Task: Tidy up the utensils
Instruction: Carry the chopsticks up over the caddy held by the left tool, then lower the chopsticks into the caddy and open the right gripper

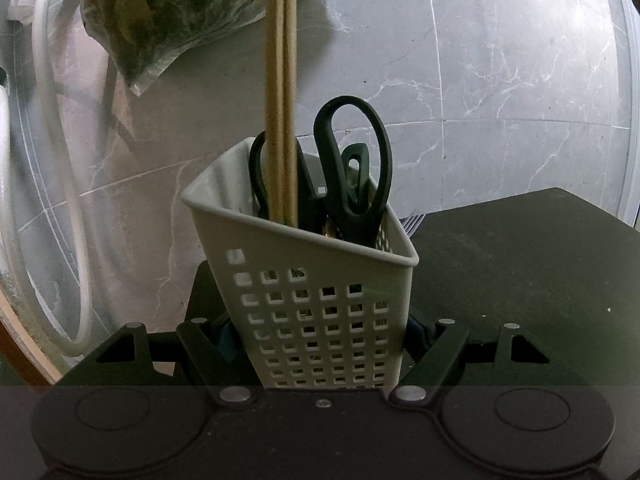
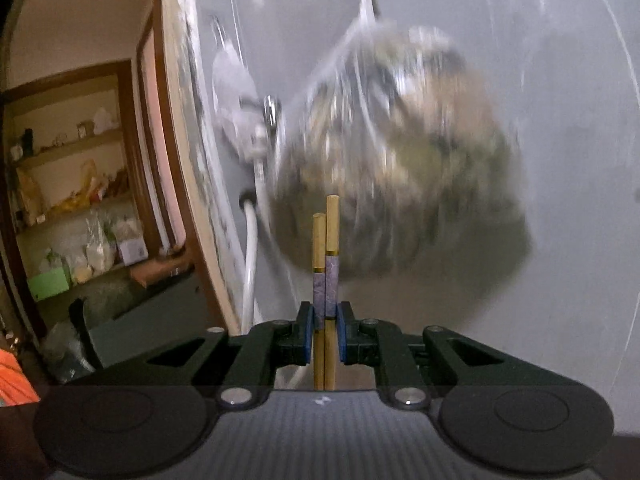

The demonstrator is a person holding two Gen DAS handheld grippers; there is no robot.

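Right gripper (image 2: 325, 330) clamps a pair of chopsticks (image 2: 327, 252), long axis upright between its jaws, lower ends standing inside the slotted utensil holder (image 1: 320, 300) gripped by the left gripper (image 1: 324, 344).

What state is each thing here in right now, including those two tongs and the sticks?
Left tongs: shut on the caddy, one finger each side.
Caddy: tilted, partly filled.
Chopsticks: a pair, pinched side by side, lower ends inside the caddy.
Right tongs: shut on the chopsticks.
Scissors: closed, handles up in the caddy.
Fork: behind the caddy, only tines showing.
Plastic bag: hanging, full.
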